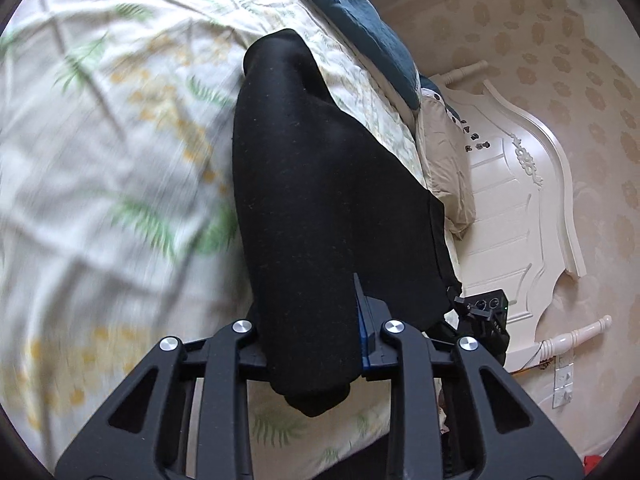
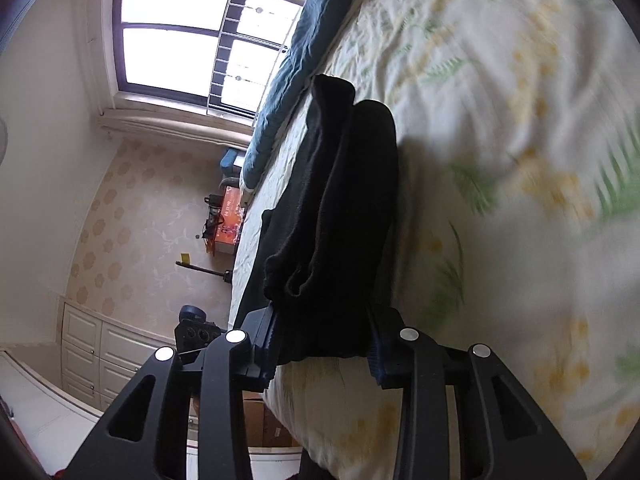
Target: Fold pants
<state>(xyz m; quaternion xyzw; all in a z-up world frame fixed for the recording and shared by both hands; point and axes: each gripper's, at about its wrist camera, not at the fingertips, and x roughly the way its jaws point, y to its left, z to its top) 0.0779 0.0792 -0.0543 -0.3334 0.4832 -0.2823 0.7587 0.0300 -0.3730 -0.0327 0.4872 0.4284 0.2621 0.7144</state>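
Left wrist view: left gripper (image 1: 312, 344) pinching black pants (image 1: 320, 184), cloth running toward 12 o'clock over the floral bedspread (image 1: 100, 140).

Right wrist view: right gripper (image 2: 324, 344) clamped on the bunched pants (image 2: 344, 208). Apparently mid-fold, not yet laid flat; smoothing left.

Right gripper (image 2: 322, 354) jaws clamp black pants (image 2: 340, 216) above bedspread (image 2: 500, 80).

I am seeing a leaf-print bedspread (image 1: 100, 140) filling the frame's left, a white headboard (image 1: 520, 200) lying right, and a window (image 2: 180, 40) glowing upper left.
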